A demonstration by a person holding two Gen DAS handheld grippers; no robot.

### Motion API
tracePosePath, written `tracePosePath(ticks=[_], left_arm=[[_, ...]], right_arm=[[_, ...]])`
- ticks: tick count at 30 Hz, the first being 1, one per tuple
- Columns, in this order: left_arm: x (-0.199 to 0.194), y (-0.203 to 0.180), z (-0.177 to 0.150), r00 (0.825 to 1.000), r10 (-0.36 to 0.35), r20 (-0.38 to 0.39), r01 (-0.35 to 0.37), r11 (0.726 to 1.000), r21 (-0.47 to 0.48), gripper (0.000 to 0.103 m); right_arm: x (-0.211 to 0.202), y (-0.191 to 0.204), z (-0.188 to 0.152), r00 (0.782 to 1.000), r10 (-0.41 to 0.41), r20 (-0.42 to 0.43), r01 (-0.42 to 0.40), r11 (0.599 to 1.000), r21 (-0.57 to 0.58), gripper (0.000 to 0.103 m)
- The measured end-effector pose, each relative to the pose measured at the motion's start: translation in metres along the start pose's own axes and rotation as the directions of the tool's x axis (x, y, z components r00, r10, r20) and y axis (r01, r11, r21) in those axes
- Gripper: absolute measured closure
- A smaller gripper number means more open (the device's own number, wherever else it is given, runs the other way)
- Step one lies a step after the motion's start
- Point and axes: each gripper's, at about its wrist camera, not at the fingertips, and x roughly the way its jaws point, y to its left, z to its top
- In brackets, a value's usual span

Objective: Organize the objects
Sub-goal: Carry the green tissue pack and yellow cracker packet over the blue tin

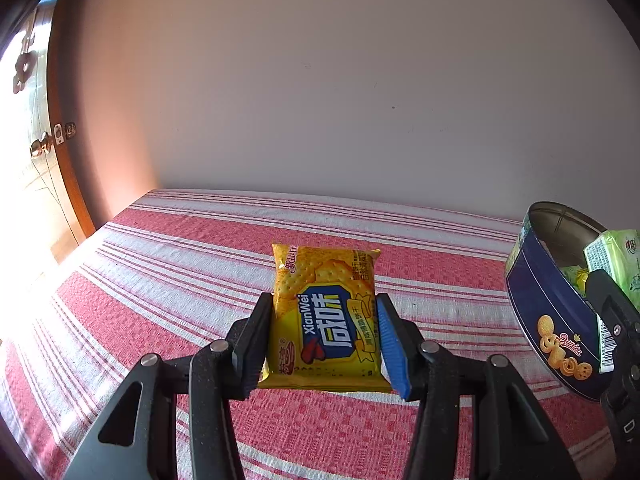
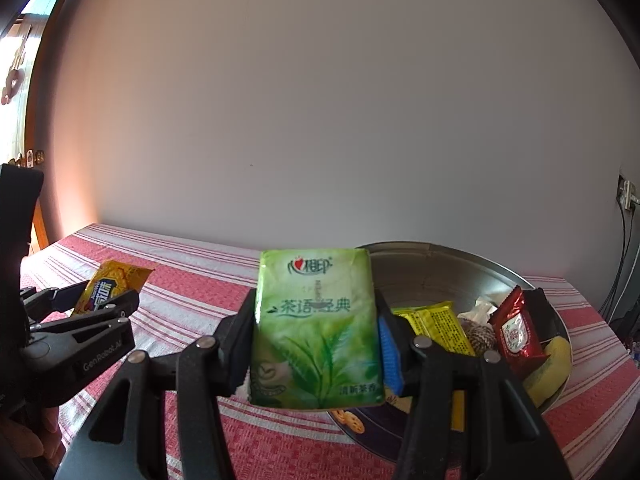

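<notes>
Red-and-white striped tablecloth (image 1: 168, 264) against a plain white wall (image 1: 340, 80), wooden door (image 1: 64, 168) leftward.

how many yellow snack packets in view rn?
2. A yellow XianWei cracker packet clamped in the left gripper; a yellow printed packet inside the round blue cookie tin. Others may be hidden.

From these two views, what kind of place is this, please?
Probably a room in a home, not a lab. A red-and-white striped cloth covers the surface, a wooden door with a brass knob stands beside a plain wall, and a biscuit tin holds snacks.
</notes>
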Motion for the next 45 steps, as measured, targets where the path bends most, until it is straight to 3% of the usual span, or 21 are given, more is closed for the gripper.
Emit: tracePosePath(ticks=[10, 20, 33, 45], left_arm=[[-0.007, -0.01, -0.008, 1.0, 0.001, -0.006, -0.001, 1.0, 0.01, 0.051], [-0.015, -0.029, -0.016, 0.998, -0.051, -0.033, 0.051, 0.999, -0.003, 0.051], [-0.038, -0.069, -0.004, 0.992, -0.12, 0.022, 0.12, 0.993, 0.02, 0.051], [-0.055, -0.129, 0.016, 0.974, -0.212, 0.085, 0.202, 0.973, 0.112, 0.051]], right_arm=[[-0.013, -0.017, -0.006, 1.0, 0.013, 0.008, -0.013, 1.0, 0.026, 0.05], [-0.023, -0.053, -0.002, 0.999, -0.015, 0.038, 0.012, 0.996, 0.085, 0.05], [-0.027, -0.109, 0.003, 0.988, -0.12, 0.092, 0.11, 0.988, 0.107, 0.05], [-0.022, -0.171, 0.01, 0.964, -0.228, 0.135, 0.21, 0.968, 0.134, 0.05]])
